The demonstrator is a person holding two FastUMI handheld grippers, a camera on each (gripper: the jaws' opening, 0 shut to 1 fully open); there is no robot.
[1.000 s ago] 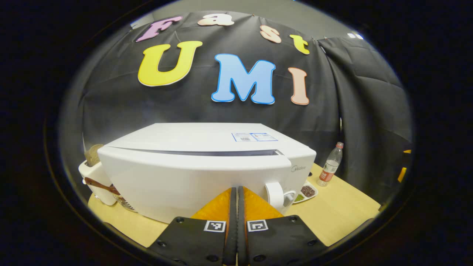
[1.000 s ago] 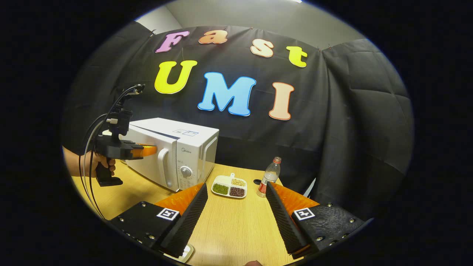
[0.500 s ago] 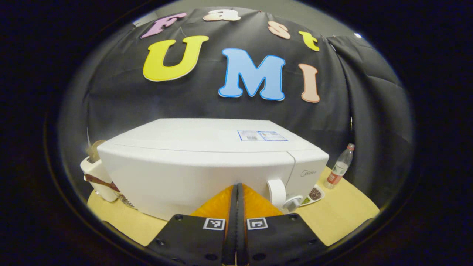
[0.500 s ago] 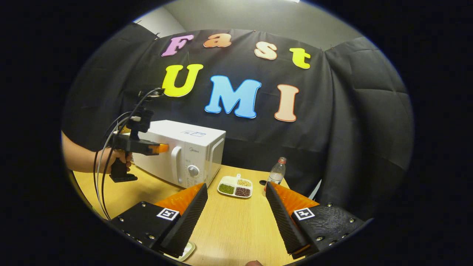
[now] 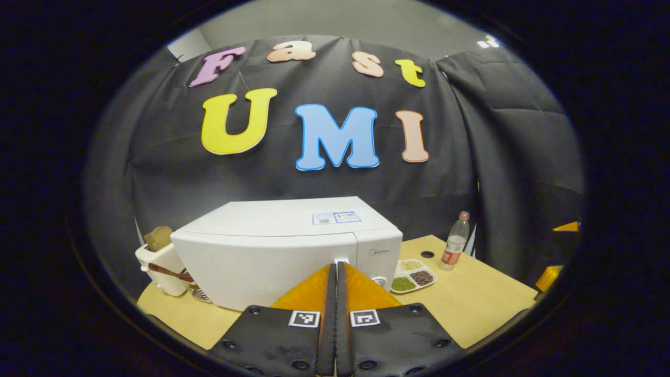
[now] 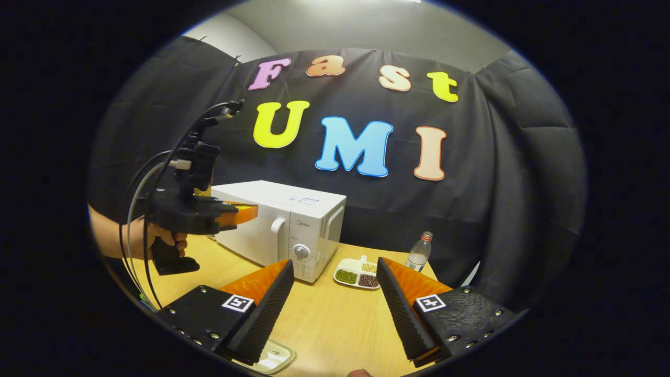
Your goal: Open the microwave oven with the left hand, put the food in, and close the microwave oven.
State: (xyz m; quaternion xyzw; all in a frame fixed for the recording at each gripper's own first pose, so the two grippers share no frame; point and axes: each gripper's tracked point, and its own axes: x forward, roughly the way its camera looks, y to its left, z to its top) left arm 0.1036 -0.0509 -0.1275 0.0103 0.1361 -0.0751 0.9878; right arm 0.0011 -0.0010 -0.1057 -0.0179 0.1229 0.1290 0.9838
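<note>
Left gripper view: white microwave (image 5: 272,256) (door closed).

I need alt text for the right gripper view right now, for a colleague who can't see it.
The right tongs hang open and empty above a wooden table. Beyond them a white microwave stands with its door closed. At left a hand holds the left tongs level by the door's top edge; a divided dish of beans and a bottle stand to the microwave's right.
</note>
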